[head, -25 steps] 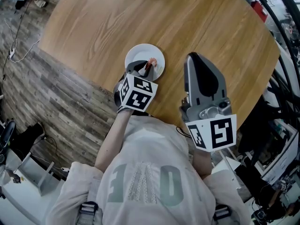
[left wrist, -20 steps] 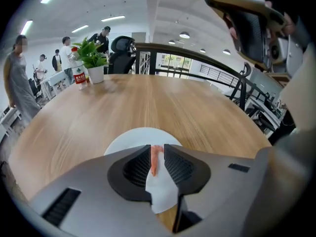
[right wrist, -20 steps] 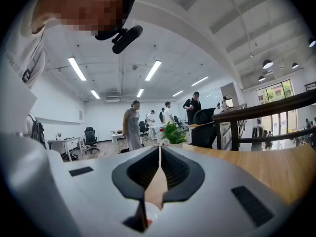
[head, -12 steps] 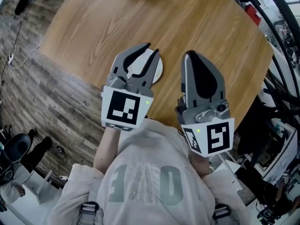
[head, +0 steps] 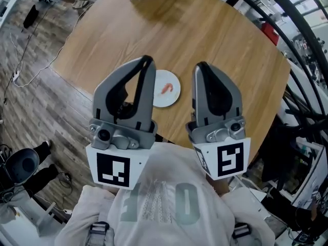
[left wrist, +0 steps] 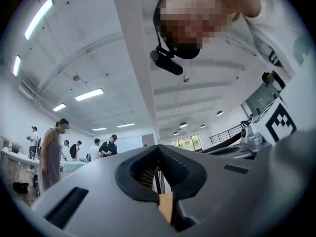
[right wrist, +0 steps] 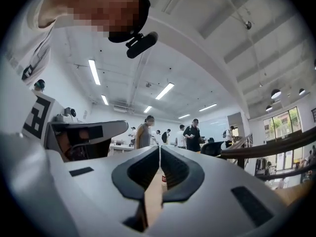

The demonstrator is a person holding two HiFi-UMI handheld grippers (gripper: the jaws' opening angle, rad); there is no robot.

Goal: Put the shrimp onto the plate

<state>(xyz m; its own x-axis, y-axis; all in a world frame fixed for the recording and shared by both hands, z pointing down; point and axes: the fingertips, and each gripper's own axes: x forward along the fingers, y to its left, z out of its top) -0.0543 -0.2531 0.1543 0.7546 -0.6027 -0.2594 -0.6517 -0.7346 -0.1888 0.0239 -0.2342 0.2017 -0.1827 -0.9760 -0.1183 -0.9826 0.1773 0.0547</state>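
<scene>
The shrimp (head: 166, 88) is lying on the white plate (head: 172, 99), mid-table (head: 215, 29). The left gripper (head: 147, 61) and the right gripper (head: 201, 67) are hovering nearer the person, both clenched on nothing.

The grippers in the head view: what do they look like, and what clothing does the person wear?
Both the left gripper and the right gripper have grey, rounded bodies that taper to the tip. Their fingers are lined with black ribbed pads. Each carries a white cube with black square markers. The person wears a pale shirt with large grey print.
</scene>
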